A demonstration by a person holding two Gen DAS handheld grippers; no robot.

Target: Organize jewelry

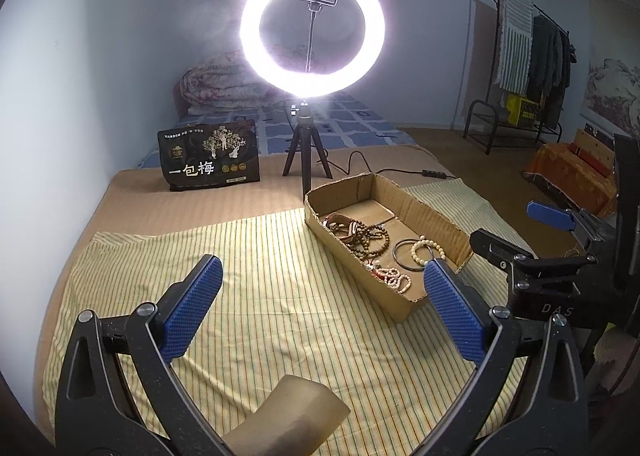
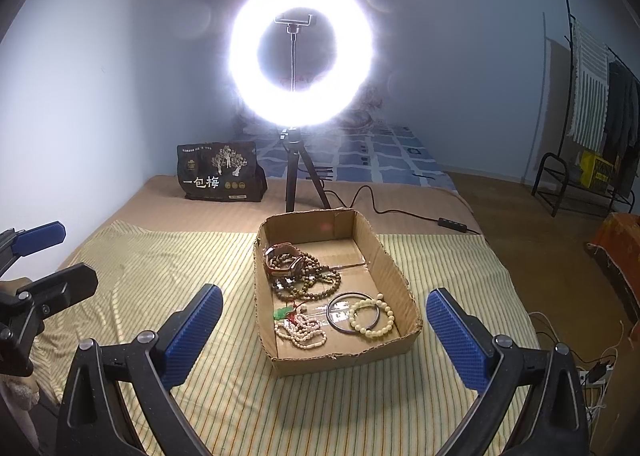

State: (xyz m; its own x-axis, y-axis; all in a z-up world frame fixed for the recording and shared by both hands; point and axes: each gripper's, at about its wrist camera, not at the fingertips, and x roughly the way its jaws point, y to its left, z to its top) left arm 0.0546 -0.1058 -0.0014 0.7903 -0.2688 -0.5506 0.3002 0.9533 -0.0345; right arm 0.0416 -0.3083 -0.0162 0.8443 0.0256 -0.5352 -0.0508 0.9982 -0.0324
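Observation:
A shallow cardboard box (image 2: pixel 396 280) stands on a yellow striped cloth (image 2: pixel 160 276) and holds the jewelry. Inside lie dark wooden bead strands with a brown leather band (image 2: pixel 304 272), a dark metal bangle (image 2: pixel 340 316), a cream bead bracelet (image 2: pixel 372 320) and a pale pink bead strand with a green pendant (image 2: pixel 300 330). My right gripper (image 2: pixel 324 312) is open and empty, hovering just in front of the box. My left gripper (image 1: pixel 322 284) is open and empty over the cloth, left of the box (image 1: pixel 420 212). The right gripper also shows in the left wrist view (image 1: pixel 516 232).
A lit ring light on a black tripod (image 2: pixel 298 176) stands behind the box, its cable (image 2: pixel 400 212) trailing right. A black snack bag (image 2: pixel 222 174) stands at the back left. A folded brown paper piece (image 1: pixel 288 416) lies under the left gripper. A clothes rack (image 2: pixel 592 116) stands at the right.

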